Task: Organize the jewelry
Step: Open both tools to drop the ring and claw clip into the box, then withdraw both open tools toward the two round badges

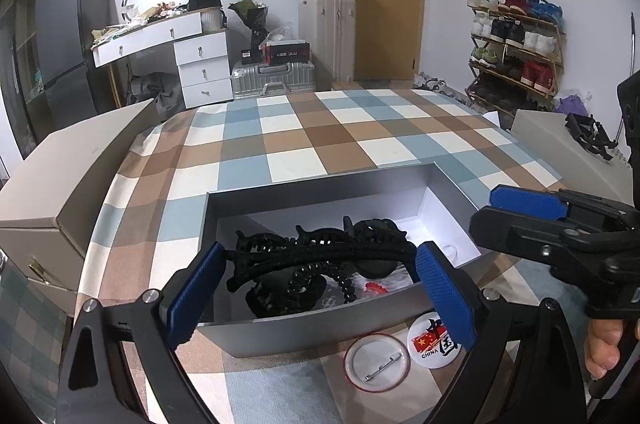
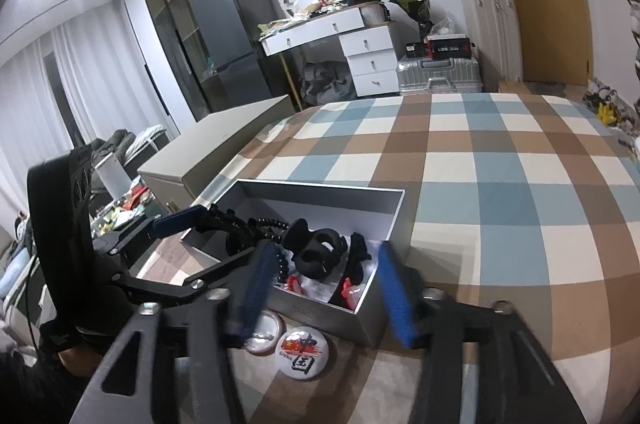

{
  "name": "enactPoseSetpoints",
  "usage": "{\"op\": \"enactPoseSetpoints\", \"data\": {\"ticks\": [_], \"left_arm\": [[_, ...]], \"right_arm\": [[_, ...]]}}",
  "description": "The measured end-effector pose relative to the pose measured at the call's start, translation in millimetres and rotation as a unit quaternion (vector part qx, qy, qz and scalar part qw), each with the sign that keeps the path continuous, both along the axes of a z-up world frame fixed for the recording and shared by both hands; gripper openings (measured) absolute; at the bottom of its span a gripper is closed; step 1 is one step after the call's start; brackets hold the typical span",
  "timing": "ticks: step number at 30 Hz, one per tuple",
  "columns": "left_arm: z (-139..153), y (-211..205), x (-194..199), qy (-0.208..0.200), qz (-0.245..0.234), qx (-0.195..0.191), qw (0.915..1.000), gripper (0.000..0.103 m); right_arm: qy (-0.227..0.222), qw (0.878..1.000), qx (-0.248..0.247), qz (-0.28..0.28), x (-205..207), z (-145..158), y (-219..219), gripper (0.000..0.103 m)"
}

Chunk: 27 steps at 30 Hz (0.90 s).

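Observation:
A grey open box [image 1: 304, 332] [image 2: 320, 308] sits on the checked bedspread and holds black hair clips, a headband [image 1: 320, 256] and spiral ties [image 2: 316, 252]. My left gripper [image 1: 320, 296] is open over the box's near wall, its blue pads [image 1: 196, 296] either side of the headband's ends, not closed on it. My right gripper [image 2: 324, 296] is open just above the box's near edge. Two round pin badges lie in front of the box: one face down [image 1: 376, 362] [image 2: 264, 336], one printed "CHINA" [image 1: 436, 342] [image 2: 302, 352].
The checked bedspread [image 1: 320, 136] stretches beyond the box. A beige box [image 1: 68, 176] stands at the left edge, a beige case [image 1: 560, 144] with black clips at the right. Desk, fridge, suitcases and shoe rack stand behind.

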<state>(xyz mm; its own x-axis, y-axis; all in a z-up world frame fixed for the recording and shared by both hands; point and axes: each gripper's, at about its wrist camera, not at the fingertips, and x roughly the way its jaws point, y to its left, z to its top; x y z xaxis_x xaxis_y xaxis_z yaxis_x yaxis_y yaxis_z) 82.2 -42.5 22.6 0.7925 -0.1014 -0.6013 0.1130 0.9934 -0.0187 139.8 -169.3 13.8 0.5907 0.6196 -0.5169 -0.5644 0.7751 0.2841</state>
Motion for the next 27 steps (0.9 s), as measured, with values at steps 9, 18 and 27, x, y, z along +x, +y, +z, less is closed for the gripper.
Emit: {"op": "enactPoseSetpoints", "data": {"ticks": [9,18,27], "left_arm": [[-1,7,-6,0.024,-0.001,-0.039,0.9990,0.094],[8,8,-19,0.006,0.007,-0.025,0.9996,0.102],[2,19,-34,0.012,0.024,-0.019,0.9995,0.102]], "right_arm": [[0.013,1.000,0.012,-0.010,0,3,-10,0.083],[0.011,1.000,0.000,-0.004,-6,5,-6,0.087],[0.015,1.000,-0.023,-0.006,-9,3,-2,0.095]]}}
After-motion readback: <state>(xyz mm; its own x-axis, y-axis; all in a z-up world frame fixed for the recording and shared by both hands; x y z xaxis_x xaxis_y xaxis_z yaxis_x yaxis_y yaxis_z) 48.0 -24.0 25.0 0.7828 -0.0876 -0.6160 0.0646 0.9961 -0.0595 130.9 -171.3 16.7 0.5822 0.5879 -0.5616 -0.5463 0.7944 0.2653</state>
